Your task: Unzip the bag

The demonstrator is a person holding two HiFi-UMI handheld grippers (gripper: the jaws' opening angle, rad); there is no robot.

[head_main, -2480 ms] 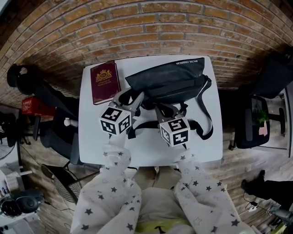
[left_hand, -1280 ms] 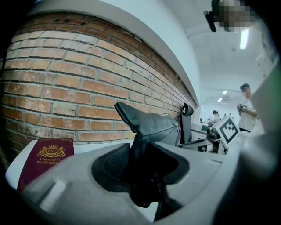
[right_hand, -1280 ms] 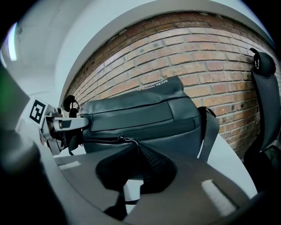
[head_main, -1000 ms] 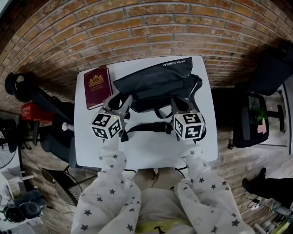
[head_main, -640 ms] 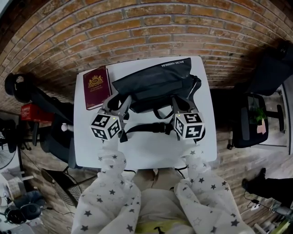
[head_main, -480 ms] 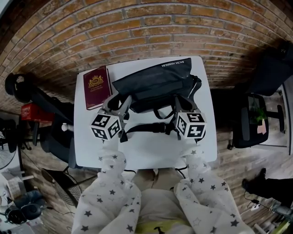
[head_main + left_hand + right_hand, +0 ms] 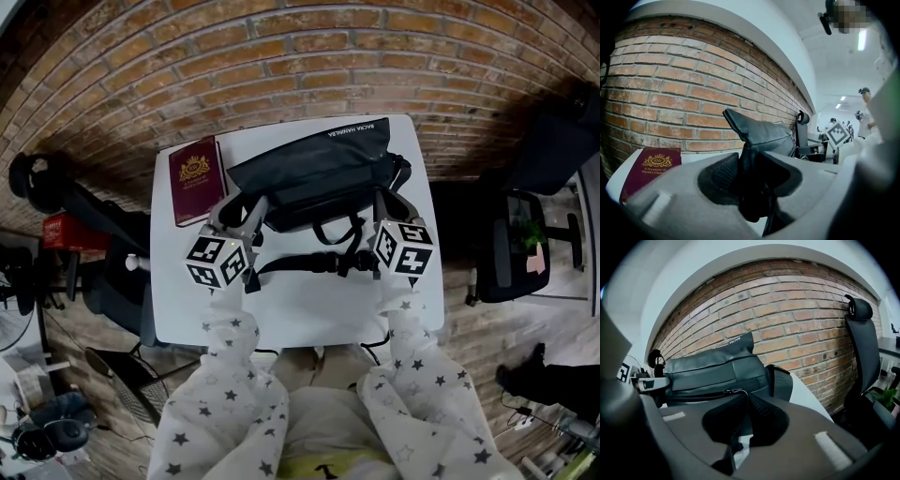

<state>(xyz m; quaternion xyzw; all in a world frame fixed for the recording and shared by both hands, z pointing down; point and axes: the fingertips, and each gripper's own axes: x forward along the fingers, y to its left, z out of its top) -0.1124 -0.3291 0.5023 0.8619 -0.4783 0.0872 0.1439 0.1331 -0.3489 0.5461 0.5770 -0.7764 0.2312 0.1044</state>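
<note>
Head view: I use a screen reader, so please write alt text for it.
A black bag on a white table: the left gripper clamps its left end, the right gripper pinches its zipper pull. A maroon book lies to its left.

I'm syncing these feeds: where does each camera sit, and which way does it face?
Head view: on the head, looking down at the white table; star-printed sleeves, left gripper, right gripper show.
Left gripper view: rides left gripper, faces brick wall; jaws clamp black fabric bag.
Right gripper view: rides right gripper, faces wall; jaws pinch zipper pull.
All share the bag.
</note>
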